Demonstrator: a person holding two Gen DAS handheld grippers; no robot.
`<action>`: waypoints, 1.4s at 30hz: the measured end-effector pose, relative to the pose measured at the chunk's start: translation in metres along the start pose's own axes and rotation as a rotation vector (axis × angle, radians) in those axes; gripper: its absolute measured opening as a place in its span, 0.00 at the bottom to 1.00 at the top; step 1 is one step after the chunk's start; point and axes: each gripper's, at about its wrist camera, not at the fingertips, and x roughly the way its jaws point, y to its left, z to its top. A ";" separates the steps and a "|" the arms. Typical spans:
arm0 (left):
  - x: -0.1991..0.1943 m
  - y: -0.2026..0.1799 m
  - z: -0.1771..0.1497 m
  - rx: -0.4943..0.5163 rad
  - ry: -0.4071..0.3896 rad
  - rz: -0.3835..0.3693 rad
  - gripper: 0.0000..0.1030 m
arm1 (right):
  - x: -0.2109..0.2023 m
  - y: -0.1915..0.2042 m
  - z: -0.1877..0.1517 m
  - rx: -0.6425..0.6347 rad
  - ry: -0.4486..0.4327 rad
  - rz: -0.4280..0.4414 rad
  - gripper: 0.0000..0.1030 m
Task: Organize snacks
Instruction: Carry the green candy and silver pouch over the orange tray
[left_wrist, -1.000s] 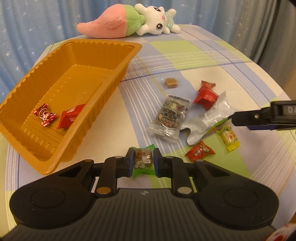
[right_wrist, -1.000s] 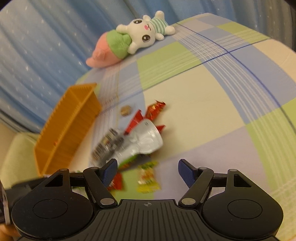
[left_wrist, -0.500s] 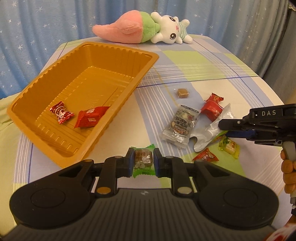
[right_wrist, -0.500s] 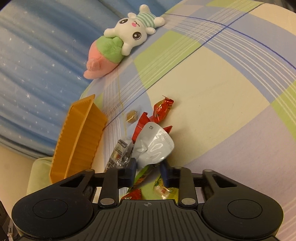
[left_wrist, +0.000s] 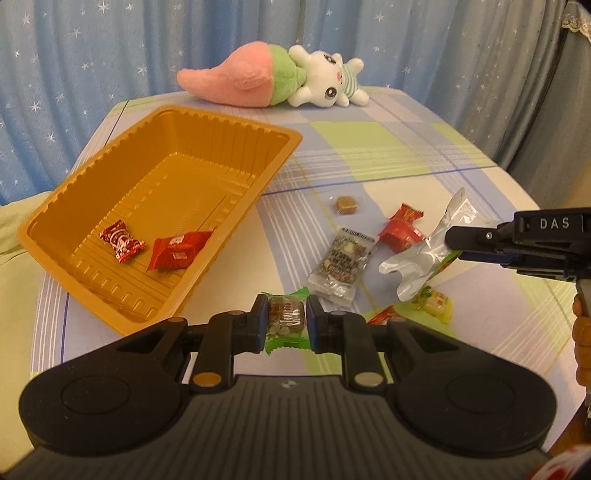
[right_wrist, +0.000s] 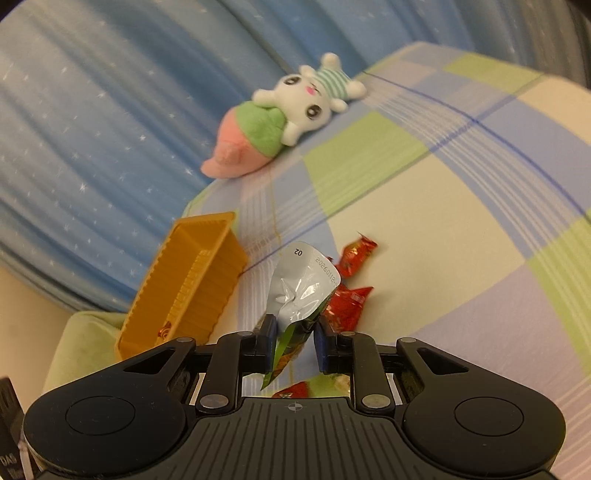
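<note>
My left gripper (left_wrist: 287, 320) is shut on a green-wrapped snack bar (left_wrist: 286, 325), held above the table near the front corner of the orange tray (left_wrist: 236, 229). Two red candies (left_wrist: 121, 240) lie in the tray. My right gripper (right_wrist: 294, 334) is shut on a silver snack pouch (right_wrist: 301, 286) and holds it lifted off the table; it also shows in the left wrist view (left_wrist: 421, 254). On the cloth lie a clear nut packet (left_wrist: 343, 264), a red packet (left_wrist: 400, 230), a small brown cube (left_wrist: 346, 204) and a yellow candy (left_wrist: 434, 308).
A pink and green plush toy (left_wrist: 280, 79) lies at the table's far edge by the blue curtain. The tray also shows in the right wrist view (right_wrist: 188, 284), left of the pouch. Red candies (right_wrist: 349, 295) lie just beyond my right gripper. The table edge curves away at right.
My right gripper went from open to shut on the silver pouch and lifted it off the table. My left gripper rose and pulled back with the green bar.
</note>
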 end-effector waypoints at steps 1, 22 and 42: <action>-0.002 0.000 0.001 -0.001 -0.005 -0.004 0.19 | -0.002 0.005 0.000 -0.019 0.000 -0.003 0.21; -0.051 0.075 0.020 -0.077 -0.105 0.084 0.19 | 0.022 0.133 -0.005 -0.321 0.058 0.107 0.21; -0.026 0.158 0.046 -0.131 -0.096 0.102 0.19 | 0.140 0.218 -0.032 -0.604 0.193 0.045 0.21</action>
